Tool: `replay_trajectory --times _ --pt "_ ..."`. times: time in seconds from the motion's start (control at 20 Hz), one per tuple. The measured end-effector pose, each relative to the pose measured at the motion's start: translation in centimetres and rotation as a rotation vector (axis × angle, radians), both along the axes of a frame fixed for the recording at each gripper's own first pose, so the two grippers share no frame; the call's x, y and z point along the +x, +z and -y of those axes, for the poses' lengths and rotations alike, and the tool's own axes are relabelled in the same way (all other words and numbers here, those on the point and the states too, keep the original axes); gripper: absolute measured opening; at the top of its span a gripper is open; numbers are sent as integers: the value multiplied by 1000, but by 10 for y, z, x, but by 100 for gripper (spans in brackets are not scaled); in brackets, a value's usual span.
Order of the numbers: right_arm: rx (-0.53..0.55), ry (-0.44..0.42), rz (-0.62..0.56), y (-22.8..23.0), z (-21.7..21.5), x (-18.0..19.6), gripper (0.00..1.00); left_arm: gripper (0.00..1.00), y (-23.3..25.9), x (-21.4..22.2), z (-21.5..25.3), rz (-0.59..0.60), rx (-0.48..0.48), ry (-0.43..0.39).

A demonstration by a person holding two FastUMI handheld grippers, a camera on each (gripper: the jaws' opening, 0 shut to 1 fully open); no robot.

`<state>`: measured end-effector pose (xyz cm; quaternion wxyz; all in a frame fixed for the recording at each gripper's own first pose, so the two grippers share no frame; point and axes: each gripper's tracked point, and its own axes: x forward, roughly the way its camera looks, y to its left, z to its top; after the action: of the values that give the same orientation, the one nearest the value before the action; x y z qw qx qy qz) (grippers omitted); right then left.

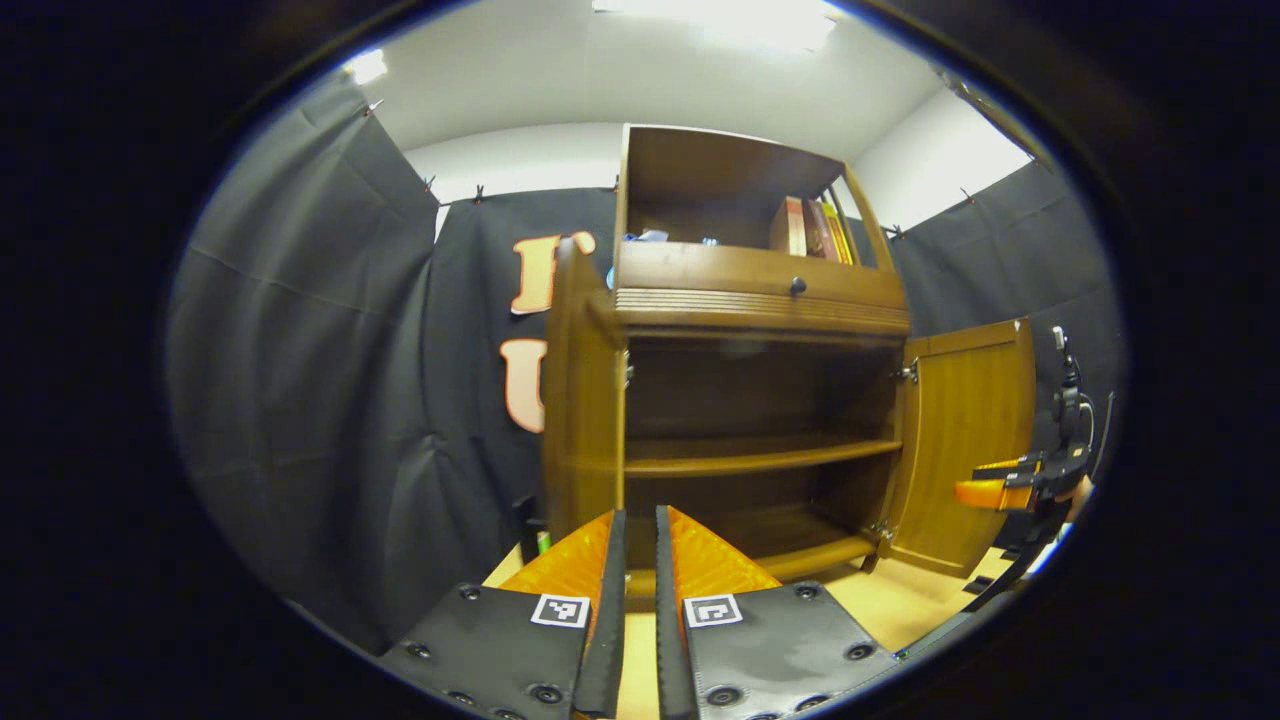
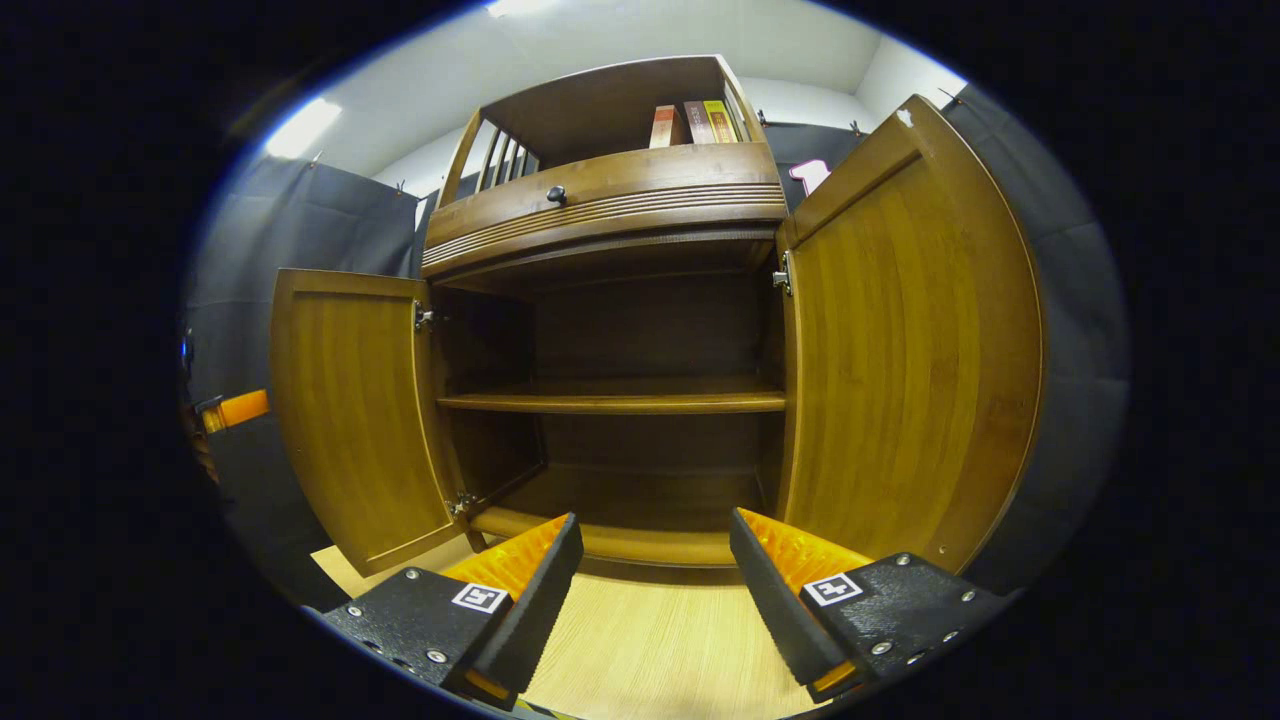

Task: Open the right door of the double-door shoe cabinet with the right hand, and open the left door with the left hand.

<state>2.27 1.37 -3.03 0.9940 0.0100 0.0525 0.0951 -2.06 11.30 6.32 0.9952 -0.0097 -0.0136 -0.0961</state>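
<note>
The brown wooden shoe cabinet point(image 1: 760, 300) stands with both lower doors swung outward. In the left gripper view the left door point(image 1: 580, 400) shows almost edge-on just beyond my left gripper point(image 1: 640, 515), whose fingers are shut with a thin gap and hold nothing. The right door point(image 1: 970, 440) stands wide, and the right gripper point(image 1: 985, 492) hovers beside its outer edge. In the right gripper view the left door point(image 2: 350, 420) and right door point(image 2: 900, 350) flank the bare inner shelf point(image 2: 610, 402). My right gripper point(image 2: 652, 522) is open and empty, low in front of the cabinet's base.
A drawer with a dark knob point(image 1: 797, 287) sits above the doors, and books point(image 1: 815, 230) stand in the top compartment. Black cloth walls surround the cabinet. Light wooden floor point(image 2: 660, 630) lies in front. The left gripper point(image 2: 235, 408) shows past the left door's outer edge.
</note>
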Motion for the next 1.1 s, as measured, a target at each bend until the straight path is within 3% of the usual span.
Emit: replay_trajectory --times 0.1,0.2,0.3,0.4,0.5,0.7,0.8,1.1 --pt "-6 -7 5 3 6 -2 92 18 -1 10 23 -10 -34 11" --pt "4 -18 17 8 16 -4 92 24 -8 17 44 -37 -71 29" --pt "13 -36 25 13 24 -8 92 17 -22 26 54 -58 -98 90" --pt "12 -53 28 14 34 -11 92 24 -41 33 60 -91 -98 165" --pt "7 -62 26 15 41 -15 92 17 -53 37 69 -108 -85 194" --pt "-5 -79 19 12 49 -18 92 30 -67 38 68 -105 -1 260" --pt "-1 -79 17 11 50 -19 92 43 -67 38 74 -82 60 266" --pt "-12 -67 17 10 46 -18 92 78 -73 38 102 -68 87 198"
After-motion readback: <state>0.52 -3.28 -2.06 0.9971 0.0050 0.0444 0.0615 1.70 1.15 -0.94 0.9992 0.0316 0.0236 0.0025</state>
